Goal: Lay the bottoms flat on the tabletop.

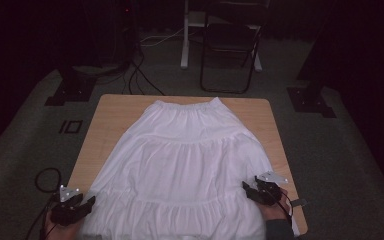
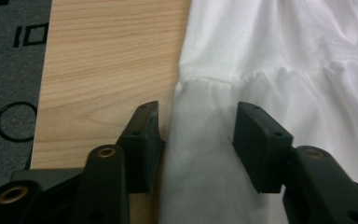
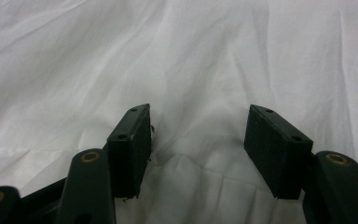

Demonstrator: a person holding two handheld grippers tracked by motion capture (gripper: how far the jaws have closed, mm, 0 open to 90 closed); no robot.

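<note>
I am keeping my left gripper (image 1: 91, 201) fingers spread around the white skirt's (image 1: 190, 160) hem at the counter's (image 1: 115, 112) near-left edge; my right gripper (image 1: 250, 189) fingers are spread, resting on the skirt near-right.

Counted on the wooden table (image 1: 110, 112): one white skirt (image 1: 185, 160), spread flat. Two grippers at the table's near edge: left gripper (image 1: 91, 201), right gripper (image 1: 246, 186). One folding chair (image 1: 230, 47) beyond the table's far edge.
</note>
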